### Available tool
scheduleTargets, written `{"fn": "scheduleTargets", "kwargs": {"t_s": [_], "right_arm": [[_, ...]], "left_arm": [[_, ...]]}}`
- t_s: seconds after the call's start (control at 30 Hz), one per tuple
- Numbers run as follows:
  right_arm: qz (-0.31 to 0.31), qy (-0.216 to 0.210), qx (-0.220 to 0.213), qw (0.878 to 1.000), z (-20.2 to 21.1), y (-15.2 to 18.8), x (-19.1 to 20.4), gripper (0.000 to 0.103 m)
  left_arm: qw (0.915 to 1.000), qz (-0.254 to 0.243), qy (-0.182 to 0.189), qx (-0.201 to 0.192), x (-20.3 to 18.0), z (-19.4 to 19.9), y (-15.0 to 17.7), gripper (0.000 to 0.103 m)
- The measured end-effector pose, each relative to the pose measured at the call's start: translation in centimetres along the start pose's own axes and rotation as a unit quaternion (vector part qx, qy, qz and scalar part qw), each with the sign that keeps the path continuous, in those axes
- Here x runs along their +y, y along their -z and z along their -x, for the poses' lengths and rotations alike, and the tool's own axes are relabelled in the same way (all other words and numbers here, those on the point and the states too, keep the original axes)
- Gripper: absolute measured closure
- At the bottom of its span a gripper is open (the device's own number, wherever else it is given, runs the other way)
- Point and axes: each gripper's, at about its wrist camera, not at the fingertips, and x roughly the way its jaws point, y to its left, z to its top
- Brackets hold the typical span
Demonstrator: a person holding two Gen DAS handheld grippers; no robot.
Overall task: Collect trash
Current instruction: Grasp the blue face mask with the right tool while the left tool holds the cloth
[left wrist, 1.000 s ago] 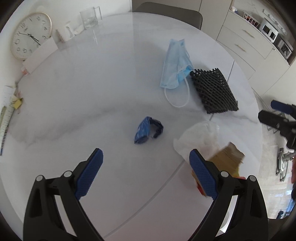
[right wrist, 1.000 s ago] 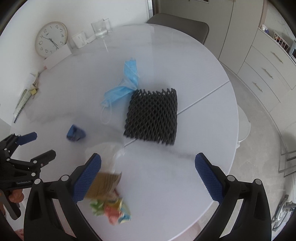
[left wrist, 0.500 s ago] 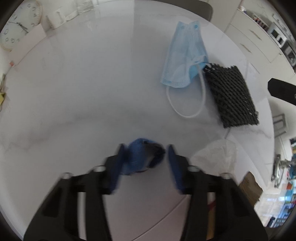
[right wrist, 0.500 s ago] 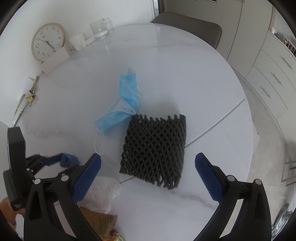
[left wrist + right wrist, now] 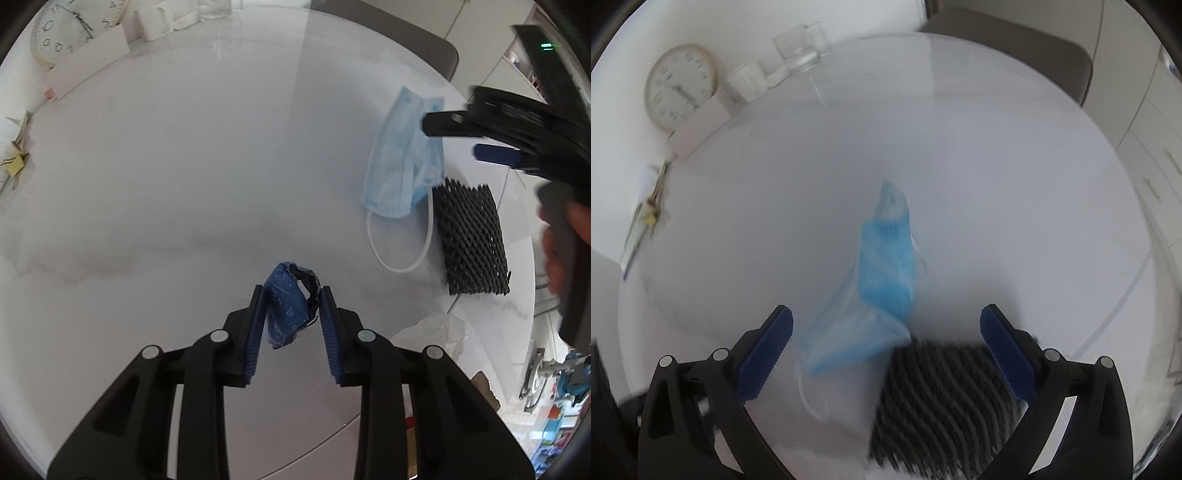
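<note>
Left tool [image 5: 291, 295] closing on blue wrapper [image 5: 288, 306], lower centre – pickup step; right tool [image 5: 886, 332] released over mask [image 5: 886, 251] – next: lift.

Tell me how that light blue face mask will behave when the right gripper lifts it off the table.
The face mask looks thin and creased, so it will probably go limp and fold over. Its white ear loop lies slack on the table, so it will likely dangle. One edge seems to touch the black mesh sleeve, which it might drag slightly. It is probably very light.

Dk-blue speckled wrapper [image 5: 288, 306], lt-blue mask [image 5: 400, 162]
</note>
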Motion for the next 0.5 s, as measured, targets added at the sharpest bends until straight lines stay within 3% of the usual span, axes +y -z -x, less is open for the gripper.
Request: {"fn": "scheduleTargets", "kwargs": {"t_s": [0.03,0.13,0.2,0.3,0.5], "right_arm": [[-0.009,-0.003,0.008,1.000,-0.6,-0.4,-0.2,0.009],[-0.026,-0.022,0.030,0.999,-2.3,-1.2,-0.4,0.056],[-0.018,-0.031,0.036,0.999,-2.9,-1.3,0.0,0.083],[-0.008,-0.041,0.019,0.999,-2.0,-1.3,1.0,0.093],[0.008,-0.063,-0.043,0.997,3.5,-0.4,2.7,0.093]], "left_arm": [[1.0000,0.002,-0.002,-0.005,0.4,0.3,-0.1,0.074],[0.9998,0.010,-0.003,-0.014,1.2,1.0,-0.3,0.074],[0.9997,0.014,-0.007,-0.018,1.5,1.2,-0.3,0.074],[0.9995,0.015,-0.013,-0.024,1.8,1.5,-0.2,0.074],[0.9991,0.000,-0.012,-0.040,0.8,3.7,-0.1,0.074]]}}
